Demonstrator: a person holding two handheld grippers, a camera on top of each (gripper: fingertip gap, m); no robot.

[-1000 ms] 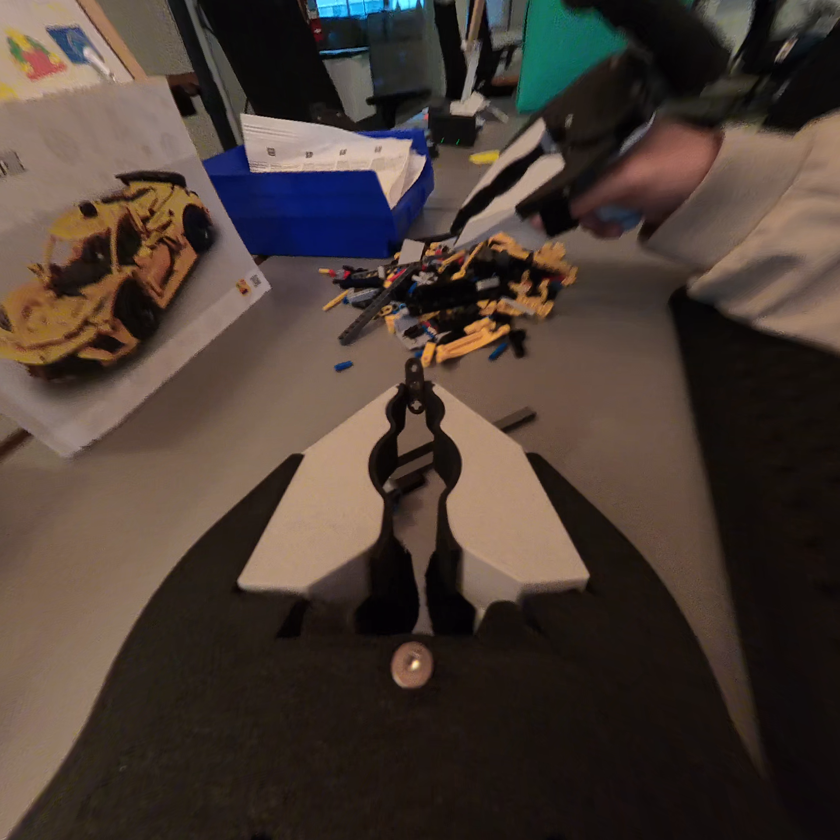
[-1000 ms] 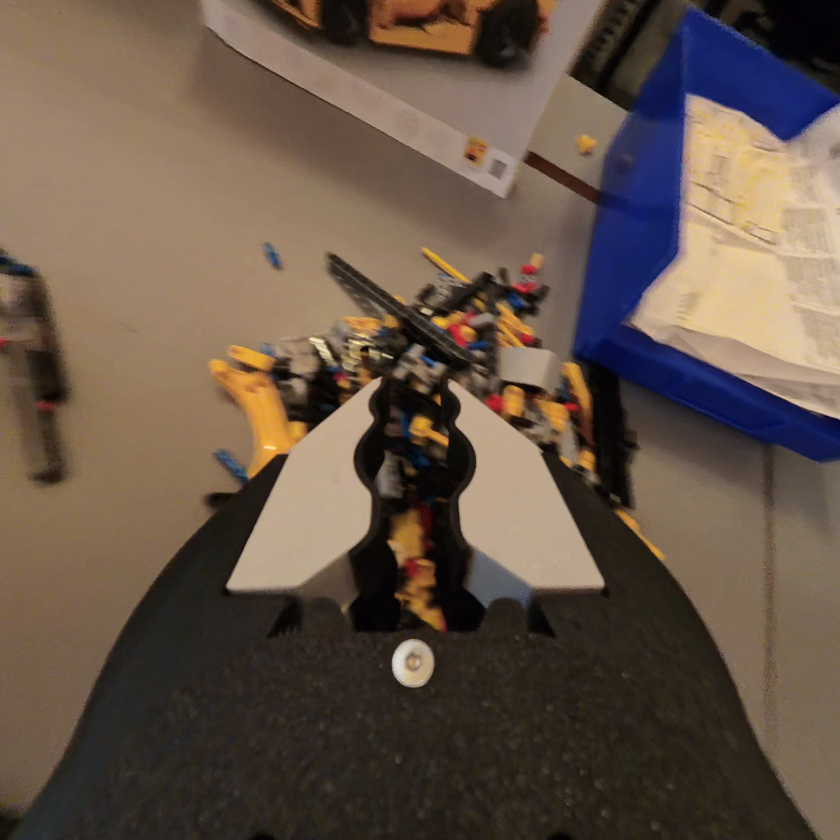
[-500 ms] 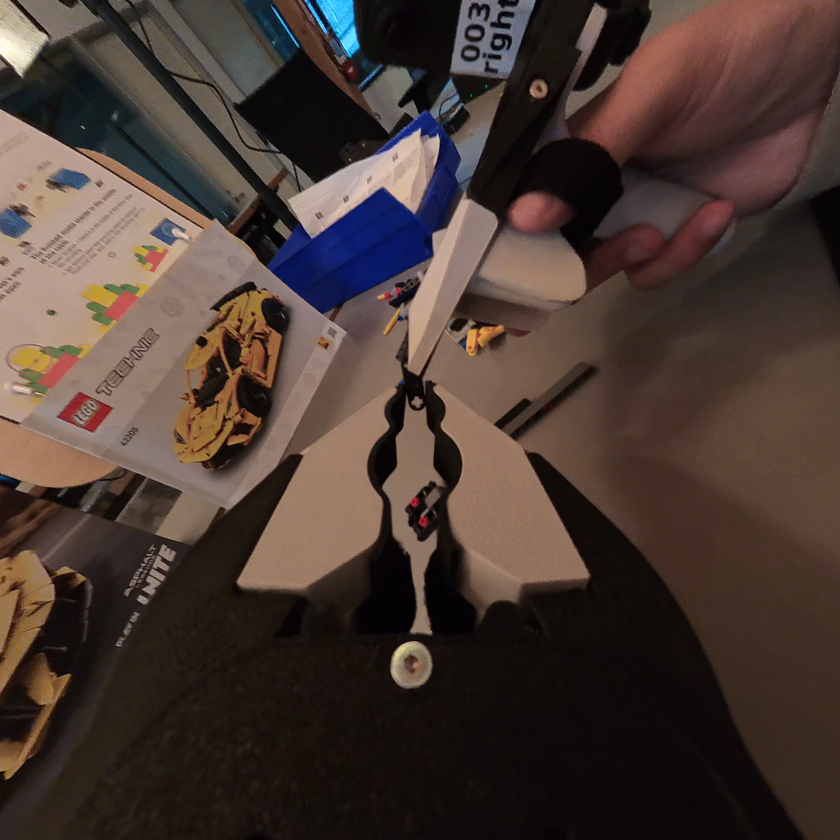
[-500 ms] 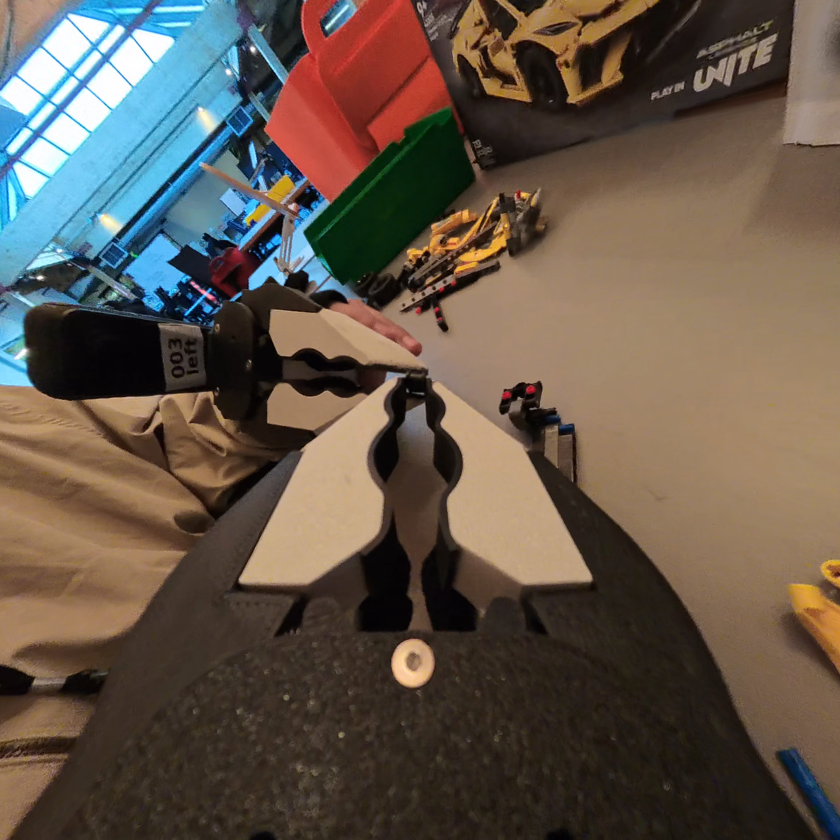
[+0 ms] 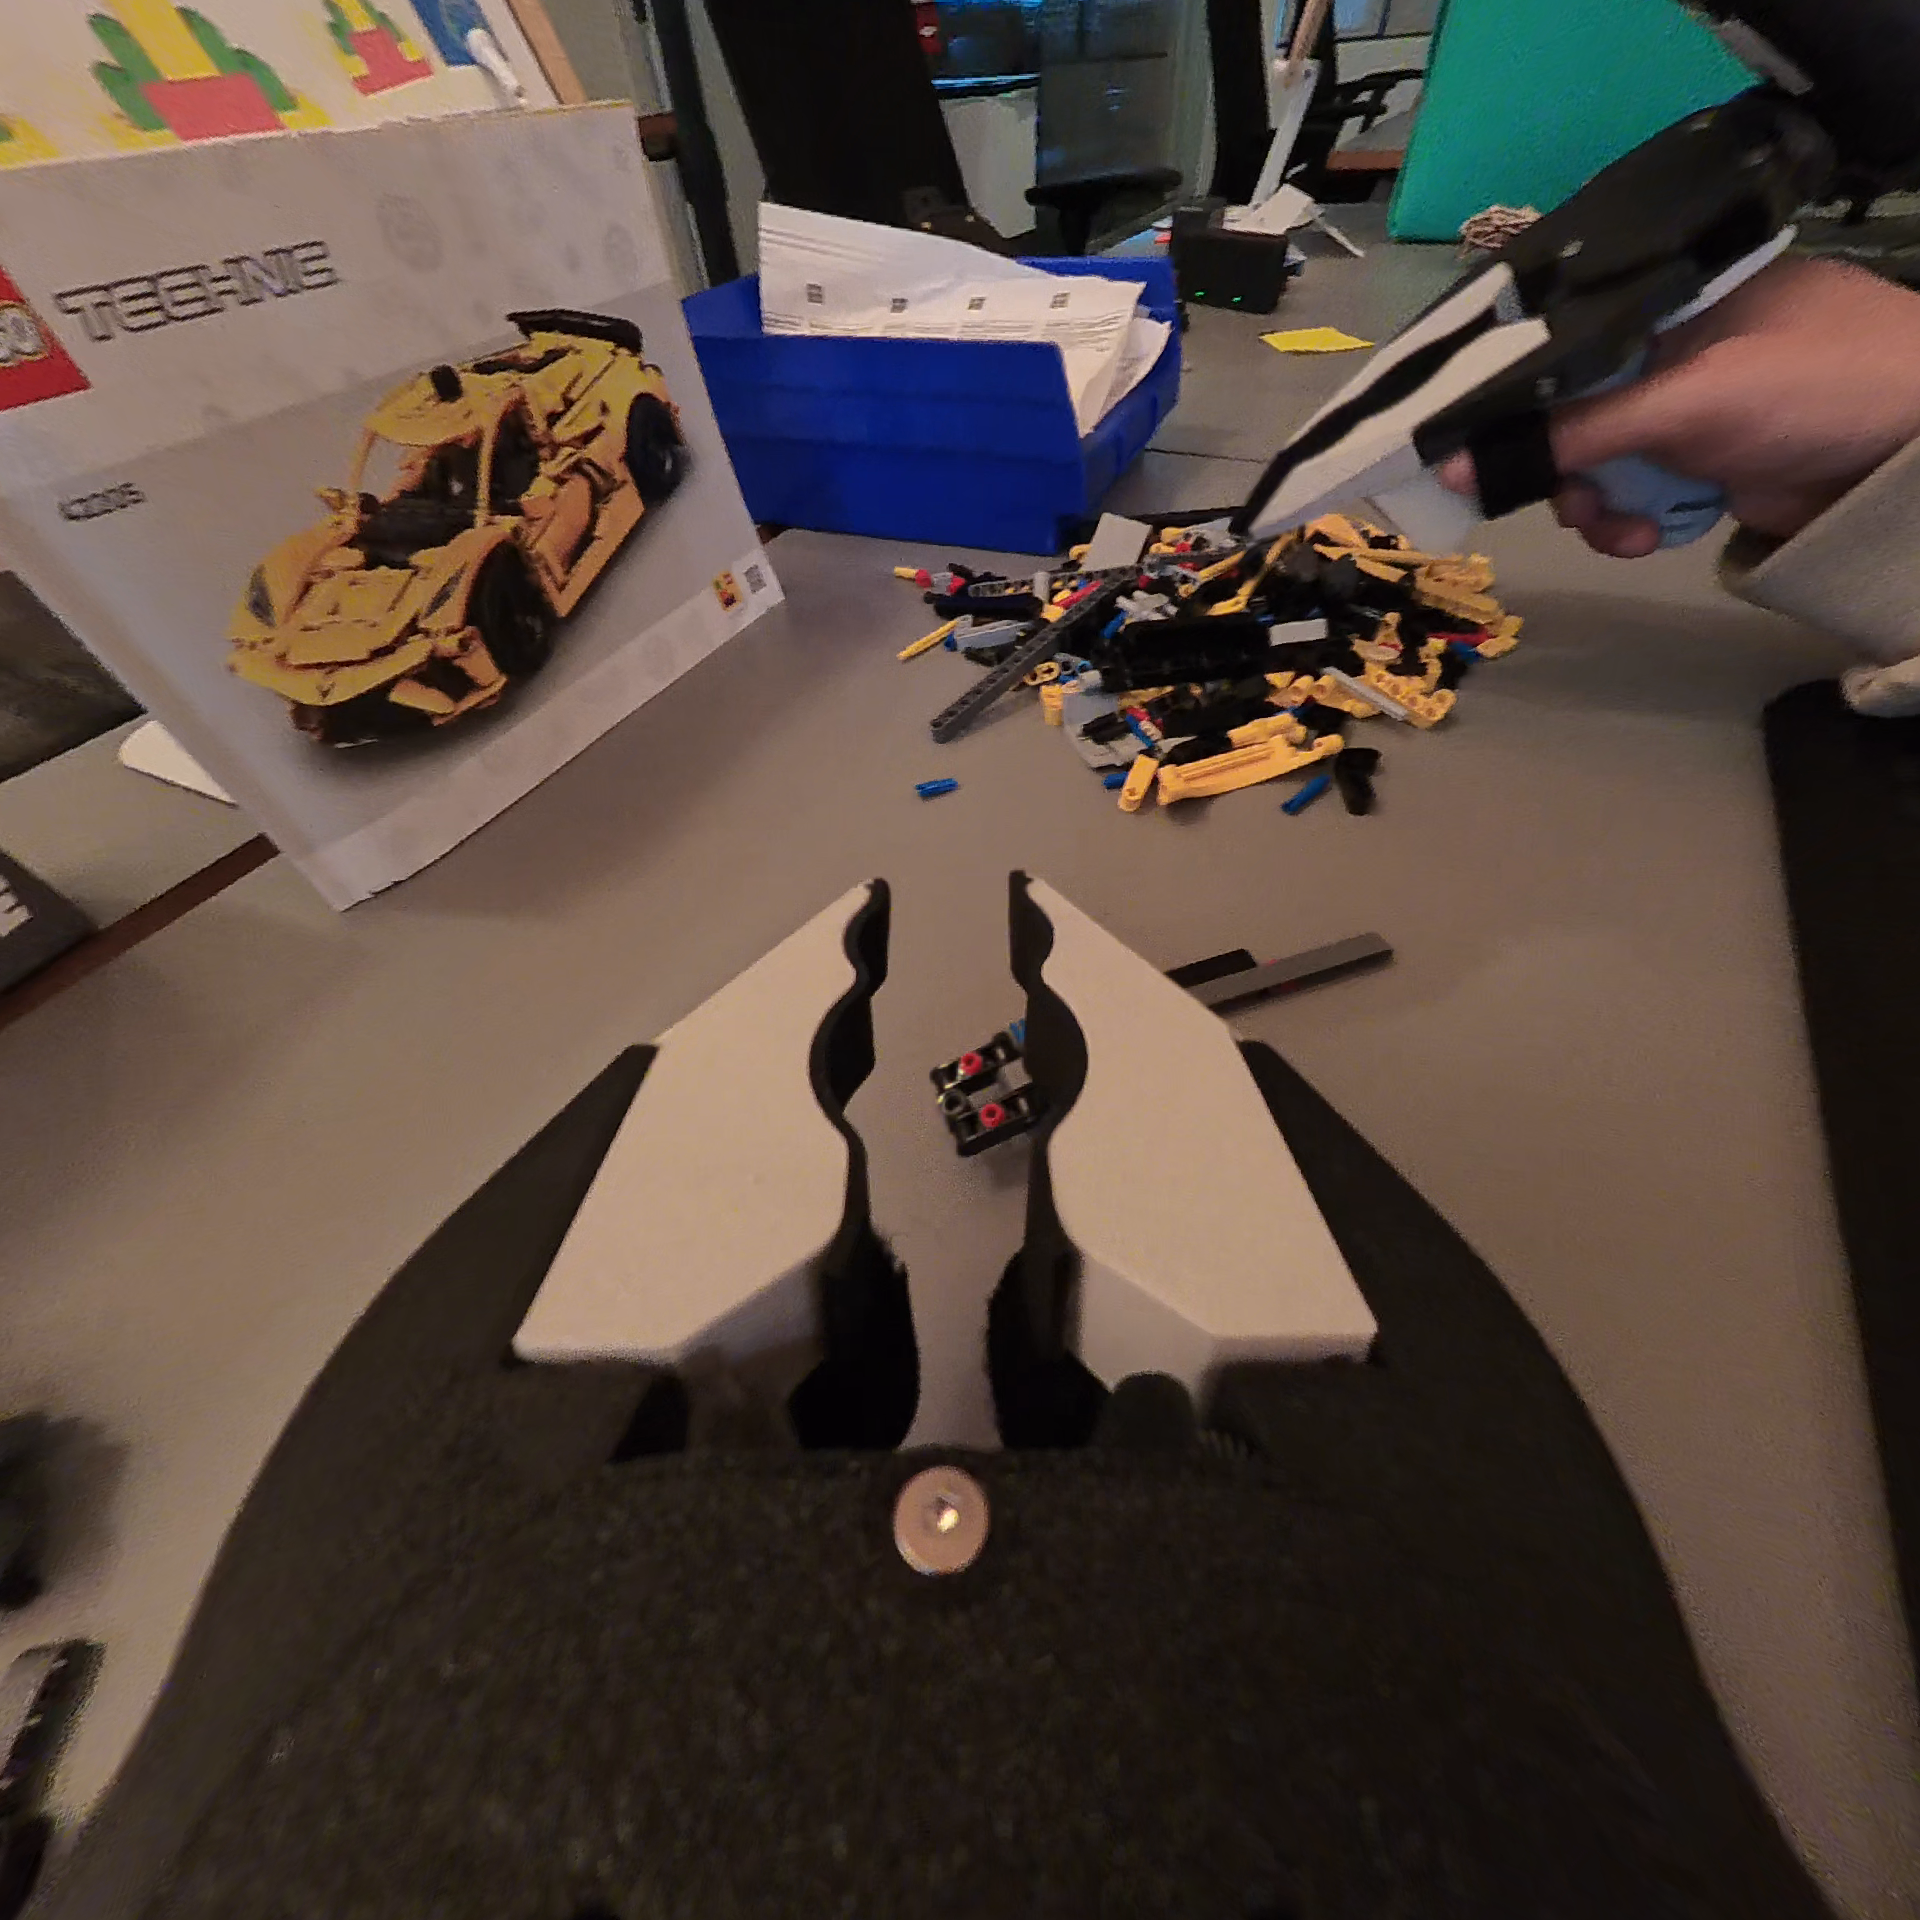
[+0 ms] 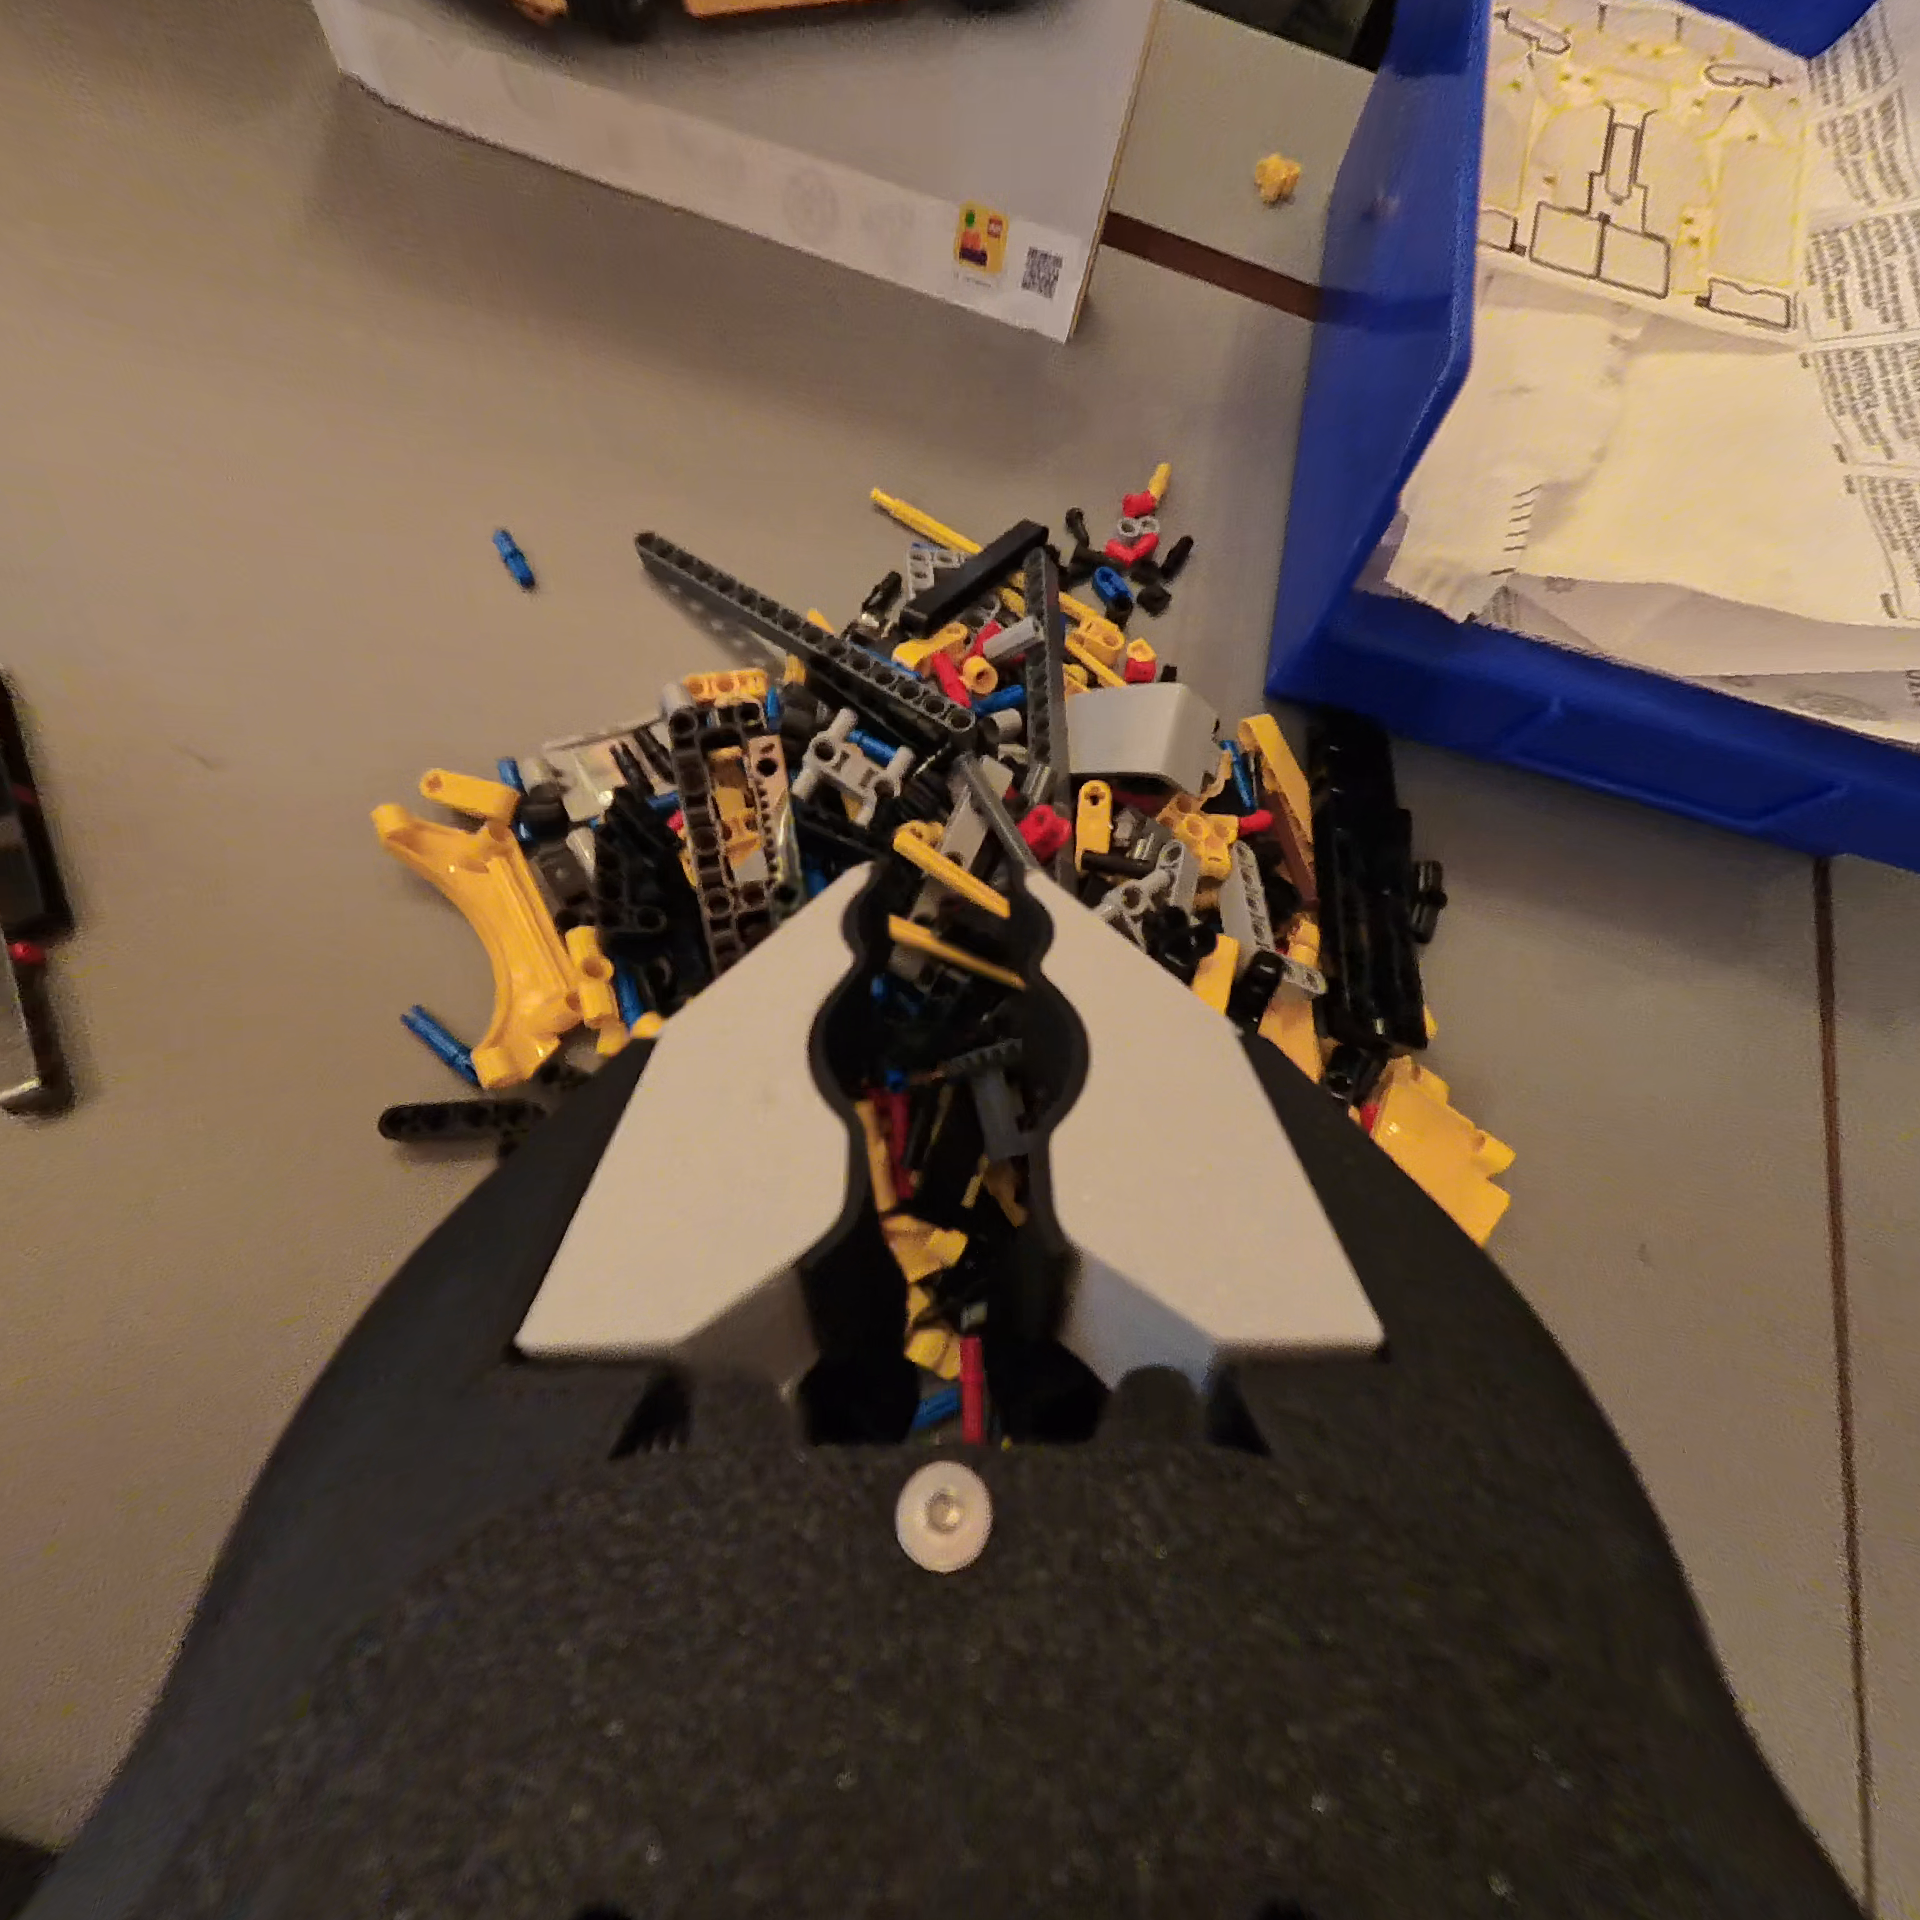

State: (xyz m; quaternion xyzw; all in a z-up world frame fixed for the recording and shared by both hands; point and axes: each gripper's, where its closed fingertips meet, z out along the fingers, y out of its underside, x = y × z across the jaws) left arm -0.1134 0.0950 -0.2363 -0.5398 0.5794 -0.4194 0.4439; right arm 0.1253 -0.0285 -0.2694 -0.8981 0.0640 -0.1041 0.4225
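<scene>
My left gripper (image 5: pixel 951 888) is open and empty, low over the grey table (image 5: pixel 520 1039). A small black assembly with red pins (image 5: pixel 982 1101) lies on the table between my fingers, farther back than the tips; nothing presses on it. A grey and black beam (image 5: pixel 1288 966) lies just to the right. My right gripper (image 6: pixel 948 878) is open, its tips down over a pile of yellow, black and grey building pieces (image 6: pixel 831 748). A thin yellow bar (image 6: pixel 951 878) of the pile lies across the gap at the tips. The left wrist view shows the right gripper (image 5: pixel 1247 525) at the pile's (image 5: pixel 1226 665) far edge.
A blue bin (image 5: pixel 914 436) with folded papers stands behind the pile; it also shows in the right wrist view (image 6: pixel 1382 416). A booklet with a yellow car picture (image 5: pixel 416 520) leans at the left. A loose blue pin (image 5: pixel 935 788) lies near. A black mat (image 5: pixel 1849 935) covers the right side. My hands' fingertips stand some 25 centimetres from each other.
Half a second ago both grippers met tip to tip, nearly shut, the left on a small dark piece. Now they are apart, both open; the left's tips are bare and the right is over the pile.
</scene>
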